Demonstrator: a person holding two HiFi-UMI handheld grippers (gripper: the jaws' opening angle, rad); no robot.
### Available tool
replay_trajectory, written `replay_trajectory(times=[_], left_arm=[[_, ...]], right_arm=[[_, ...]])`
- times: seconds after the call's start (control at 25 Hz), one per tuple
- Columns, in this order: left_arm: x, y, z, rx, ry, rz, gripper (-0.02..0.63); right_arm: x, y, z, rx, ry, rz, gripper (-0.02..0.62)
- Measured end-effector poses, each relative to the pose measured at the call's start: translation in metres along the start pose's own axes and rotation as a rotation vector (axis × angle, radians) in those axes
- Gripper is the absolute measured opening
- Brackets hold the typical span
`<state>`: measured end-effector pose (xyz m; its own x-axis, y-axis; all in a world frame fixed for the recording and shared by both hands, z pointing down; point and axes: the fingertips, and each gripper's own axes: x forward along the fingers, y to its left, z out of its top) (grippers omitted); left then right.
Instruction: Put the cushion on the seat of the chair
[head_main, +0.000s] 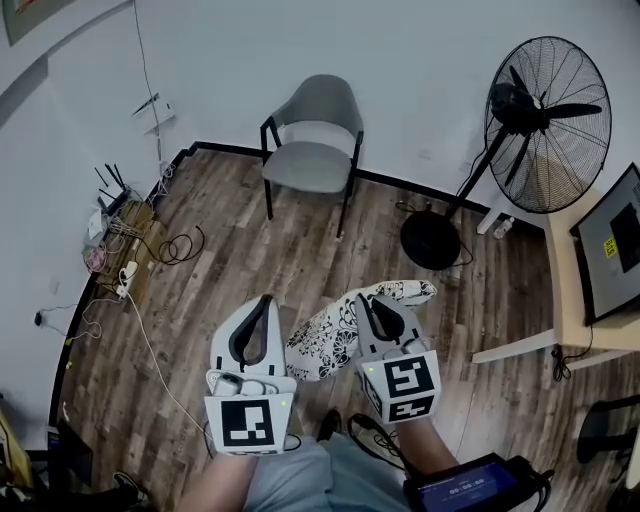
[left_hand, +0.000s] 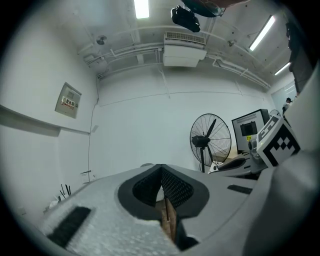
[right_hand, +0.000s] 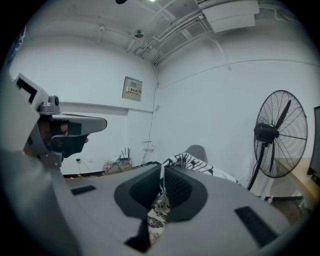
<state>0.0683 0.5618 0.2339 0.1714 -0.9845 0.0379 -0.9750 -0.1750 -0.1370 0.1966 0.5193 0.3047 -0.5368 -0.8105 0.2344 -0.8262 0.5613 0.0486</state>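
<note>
Your right gripper (head_main: 381, 312) is clamped, jaws nearly together, on an edge of the floral cushion (head_main: 328, 338), which hangs over the wood floor (head_main: 230, 250) near you, well apart from the grey chair (head_main: 308, 162) at the far wall, while your left gripper (head_main: 250, 338), just left of the cushion, has its jaws closed on nothing.

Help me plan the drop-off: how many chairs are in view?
1: the grey chair stands against the far wall, left of the pedestal fan. Others may be hidden beyond the frame.

Office-like room: pedestal fan (head_main: 548, 125), desk monitor (head_main: 612, 245), router (head_main: 110, 195).
</note>
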Motion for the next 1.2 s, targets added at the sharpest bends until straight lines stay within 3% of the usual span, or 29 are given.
replay_trajectory(times=[0.36, 0.88, 1.2], left_arm=[[0.084, 0.072, -0.025, -0.022, 0.037, -0.036, 0.009], [0.204, 0.191, 0.001, -0.022, -0.047, -0.098, 0.009], [0.247, 0.219, -0.004, -0.03, -0.042, -0.123, 0.008]], right_arm=[[0.103, -0.001, 0.007, 0.015, 0.036, -0.026, 0.014], [0.252, -0.006, 0.089, -0.027, -0.022, -0.111, 0.014], [0.297, -0.021, 0.106, -0.034, -0.022, -0.145, 0.014]])
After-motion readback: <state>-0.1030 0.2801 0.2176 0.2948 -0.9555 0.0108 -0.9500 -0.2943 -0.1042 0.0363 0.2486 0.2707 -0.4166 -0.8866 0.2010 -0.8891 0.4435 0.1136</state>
